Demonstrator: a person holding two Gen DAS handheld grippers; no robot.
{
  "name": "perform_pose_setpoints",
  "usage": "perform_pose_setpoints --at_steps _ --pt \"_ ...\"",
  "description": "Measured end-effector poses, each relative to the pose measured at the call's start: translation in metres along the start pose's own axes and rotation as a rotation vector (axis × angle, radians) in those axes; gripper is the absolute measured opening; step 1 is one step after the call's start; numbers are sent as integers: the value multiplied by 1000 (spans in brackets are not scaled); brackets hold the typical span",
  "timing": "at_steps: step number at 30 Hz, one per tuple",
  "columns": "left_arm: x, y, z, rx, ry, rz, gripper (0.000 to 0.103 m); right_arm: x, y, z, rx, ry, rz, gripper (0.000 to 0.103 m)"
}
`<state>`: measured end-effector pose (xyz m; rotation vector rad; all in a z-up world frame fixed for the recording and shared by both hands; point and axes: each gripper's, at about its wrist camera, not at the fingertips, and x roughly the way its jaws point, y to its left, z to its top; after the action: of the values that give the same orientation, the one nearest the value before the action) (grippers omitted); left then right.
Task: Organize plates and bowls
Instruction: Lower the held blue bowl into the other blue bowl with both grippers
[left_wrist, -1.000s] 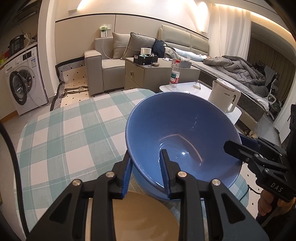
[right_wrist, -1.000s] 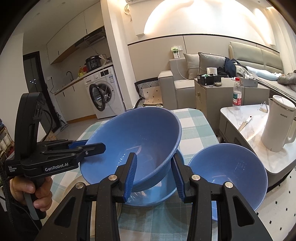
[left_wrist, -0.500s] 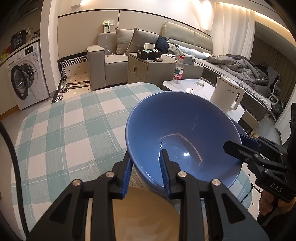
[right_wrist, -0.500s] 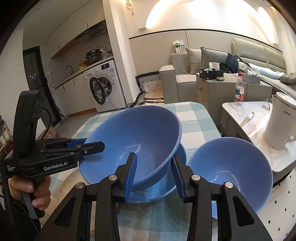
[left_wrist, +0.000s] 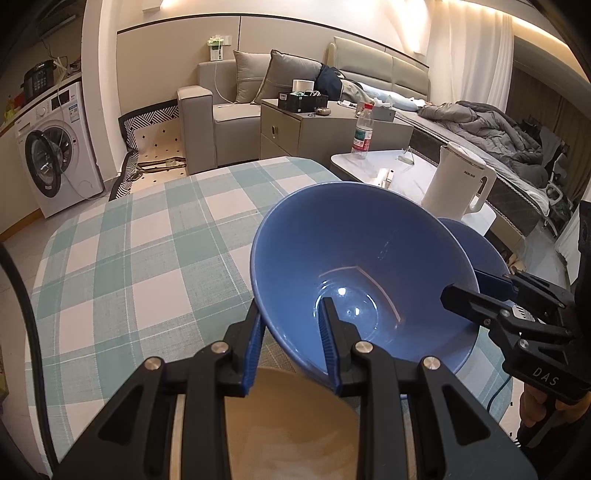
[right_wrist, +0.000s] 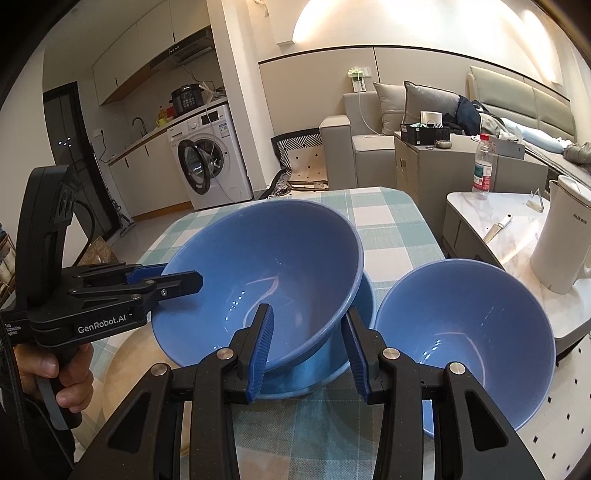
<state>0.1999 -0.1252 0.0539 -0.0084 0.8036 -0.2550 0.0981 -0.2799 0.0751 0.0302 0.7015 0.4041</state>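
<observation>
Checked worktop (right_wrist: 399, 221), living room behind. Both grippers, left (left_wrist: 291, 343) and right (right_wrist: 308, 349), clamped on tilted blue bowl (right_wrist: 266, 280), apparently over lower bowl (right_wrist: 332, 365). Level, lower centred, then release.

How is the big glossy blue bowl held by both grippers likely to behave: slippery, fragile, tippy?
The big glossy blue bowl looks rigid and glazed, so probably slick against the pads. Its wide flare over a narrow base suggests that it tips easily. The left gripper and right gripper pinch opposite rims, probably steadying it.
</observation>
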Motion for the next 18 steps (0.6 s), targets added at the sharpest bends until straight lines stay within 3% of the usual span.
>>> perform_pose_setpoints --at_steps 18 --pt "19 -9 -6 44 55 45 27 9 2 -8 -28 41 -62 40"
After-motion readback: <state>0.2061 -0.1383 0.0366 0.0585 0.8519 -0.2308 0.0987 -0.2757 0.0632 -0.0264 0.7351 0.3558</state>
